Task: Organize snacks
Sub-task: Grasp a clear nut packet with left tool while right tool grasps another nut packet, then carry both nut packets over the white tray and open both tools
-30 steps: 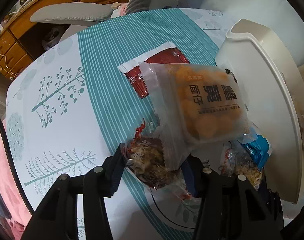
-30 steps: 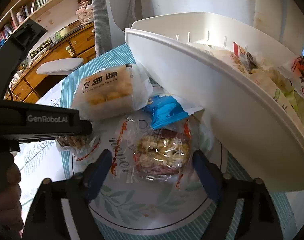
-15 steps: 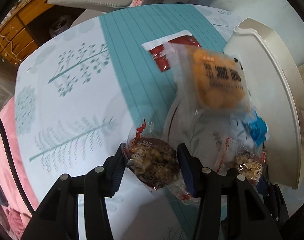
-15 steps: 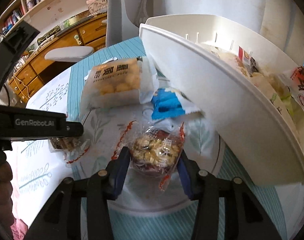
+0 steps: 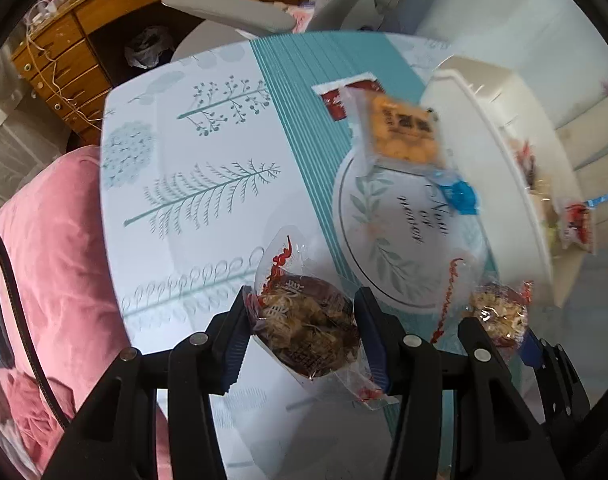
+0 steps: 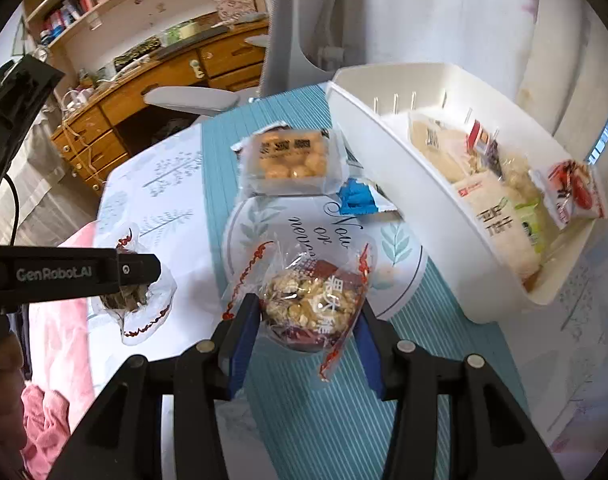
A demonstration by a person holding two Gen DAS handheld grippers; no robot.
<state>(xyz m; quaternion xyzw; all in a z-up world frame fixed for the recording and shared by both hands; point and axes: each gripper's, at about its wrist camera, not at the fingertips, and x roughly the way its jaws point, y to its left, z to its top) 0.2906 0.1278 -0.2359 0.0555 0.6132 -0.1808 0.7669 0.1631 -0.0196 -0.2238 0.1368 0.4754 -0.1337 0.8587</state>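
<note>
Both tongs are clamped: our left gripper (image 5: 304,334) holds a clear-wrapped dark nut cake (image 5: 308,332), our right gripper (image 6: 310,320) a clear-wrapped pale nut cake (image 6: 314,300), near the white plastic bin (image 6: 408,184).

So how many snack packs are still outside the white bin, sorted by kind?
Clear nut cakes held in grippers: 2
Orange puff pack: 1
Blue pack: 1
Red pack under the puffs: 1
Total: 5
</note>
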